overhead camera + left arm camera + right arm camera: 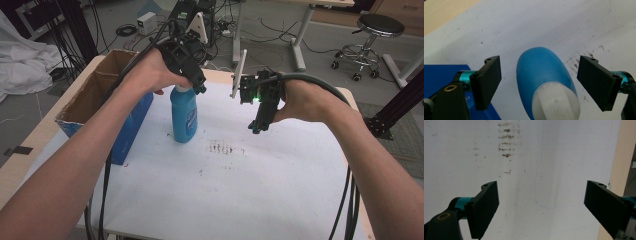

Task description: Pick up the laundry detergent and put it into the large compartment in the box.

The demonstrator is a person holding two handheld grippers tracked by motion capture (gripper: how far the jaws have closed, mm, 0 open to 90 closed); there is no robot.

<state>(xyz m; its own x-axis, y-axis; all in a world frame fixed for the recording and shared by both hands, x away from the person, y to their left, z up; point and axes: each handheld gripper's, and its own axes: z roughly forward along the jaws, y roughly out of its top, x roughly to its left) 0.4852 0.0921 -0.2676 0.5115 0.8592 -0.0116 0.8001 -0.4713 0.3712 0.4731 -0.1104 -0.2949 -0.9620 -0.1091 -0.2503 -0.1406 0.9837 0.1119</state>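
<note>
White sheeting covers the bench (280,175), with a patch of brown specks (220,148) near the middle of the high view and bare wood along its edges.

In the left gripper view, the left gripper (539,82) has its two black fingers (487,82) spread wide apart, one at the lower left and one at the lower right of the frame. Between them, touching neither, sits the white cap and rounded shoulder of a blue bottle (541,67), seen from above in the lower middle of the frame. In the high view the same gripper (195,80) hovers right over the bottle's top, held by the left hand (150,75) in the upper left of centre.

The bottle (184,115) stands upright on the white sheet, left of centre in the high view, just beside an open cardboard box (100,95) with blue sides at the left edge of the bench.

In the right gripper view, the right gripper (541,207) also has its fingers (485,206) wide apart, with nothing between them but the white sheet and the brown specks at the top of the frame. In the high view this gripper (260,112) hangs above the bench right of centre, well apart from the bottle, in the right hand (305,100).

Beyond the bench, cables (125,30) lie on the floor and a round stool (372,30) stands at the upper right.
</note>
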